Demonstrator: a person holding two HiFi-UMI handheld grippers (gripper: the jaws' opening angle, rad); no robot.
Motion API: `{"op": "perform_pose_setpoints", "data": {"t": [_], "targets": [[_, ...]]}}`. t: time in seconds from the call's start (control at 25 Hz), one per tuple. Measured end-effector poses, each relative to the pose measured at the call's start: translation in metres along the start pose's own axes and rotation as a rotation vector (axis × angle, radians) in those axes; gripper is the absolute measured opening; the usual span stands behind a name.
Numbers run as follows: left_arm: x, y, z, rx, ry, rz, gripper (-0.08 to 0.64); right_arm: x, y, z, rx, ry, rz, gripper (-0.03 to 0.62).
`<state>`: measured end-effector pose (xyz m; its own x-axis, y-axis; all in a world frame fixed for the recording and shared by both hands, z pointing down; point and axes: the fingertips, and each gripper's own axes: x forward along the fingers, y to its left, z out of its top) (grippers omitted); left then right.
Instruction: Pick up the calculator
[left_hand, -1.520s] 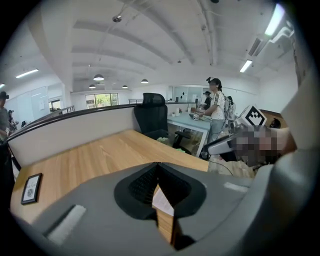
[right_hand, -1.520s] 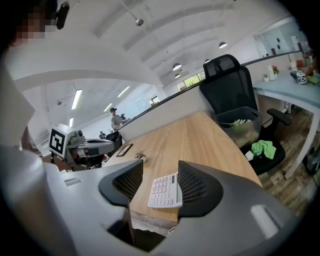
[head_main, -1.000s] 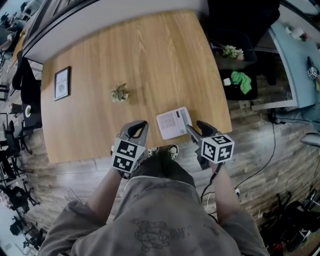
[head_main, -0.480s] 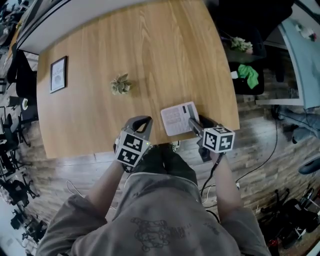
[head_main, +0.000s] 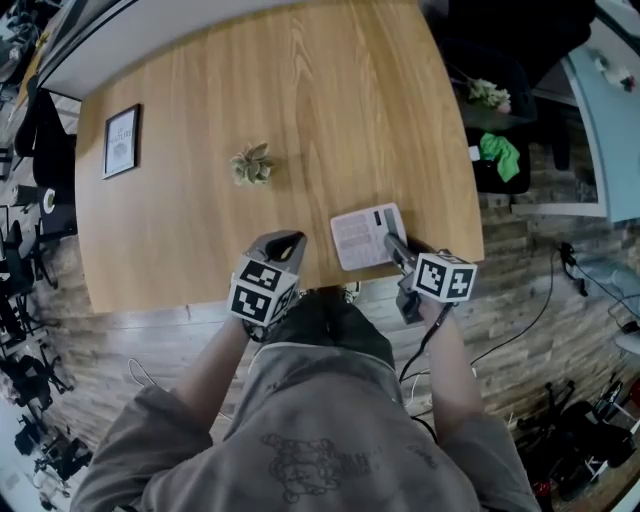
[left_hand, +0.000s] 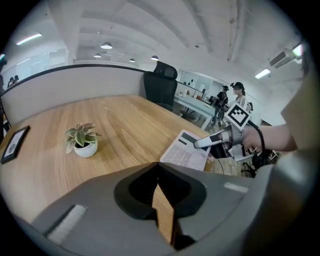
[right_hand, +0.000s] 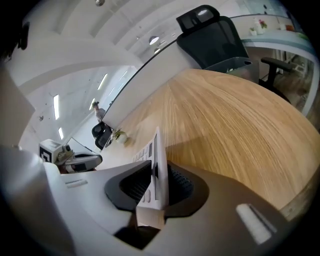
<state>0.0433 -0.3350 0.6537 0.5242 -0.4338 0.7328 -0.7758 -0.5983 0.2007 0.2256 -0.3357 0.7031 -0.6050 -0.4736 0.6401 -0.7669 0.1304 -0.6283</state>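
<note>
The calculator (head_main: 362, 238) lies flat at the near right of the worktop (head_main: 300, 100), close to its near edge, keys up. Its near right side stands between the jaws of my right gripper (head_main: 392, 245). Those jaws are closing on it. Looking along them, I see the thin white body running edge-on through the hollow, with a pad at each face, both touching as far as I can tell. So I judge the step in hand to be the grasp itself, with the lift not yet begun — the calculator rests on the wood.

My left gripper (head_main: 284, 246) hovers at the near edge, left of the calculator and apart from it. Its jaws are pressed together with nothing in them, and I see no part for it in this step.

The next move calls for a firm squeeze, then a slow rise straight up. I hold one side only, so the far end may sag or swing — I'd want a deep bite before lifting. The small potted plant (head_main: 251, 164) and the picture frame (head_main: 122, 155) sit far off to the left, well apart from the calculator.
</note>
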Motion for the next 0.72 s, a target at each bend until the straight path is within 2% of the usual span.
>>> {"op": "perform_pose_setpoints", "data": {"t": [0.12, 0.36, 0.72], "targets": [[-0.007, 0.001, 0.002, 0.005, -0.010, -0.003, 0.002, -0.007, 0.009, 0.005, 0.021, -0.037, 0.002, 0.075], [-0.032, 0.000, 0.014, 0.022, -0.048, 0.003, 0.002, -0.030, 0.036, 0.020, -0.060, -0.133, -0.104, 0.069], [-0.086, 0.023, 0.057, 0.058, -0.162, 0.078, 0.002, -0.102, 0.104, 0.073, -0.129, -0.350, -0.087, 0.067]]}}
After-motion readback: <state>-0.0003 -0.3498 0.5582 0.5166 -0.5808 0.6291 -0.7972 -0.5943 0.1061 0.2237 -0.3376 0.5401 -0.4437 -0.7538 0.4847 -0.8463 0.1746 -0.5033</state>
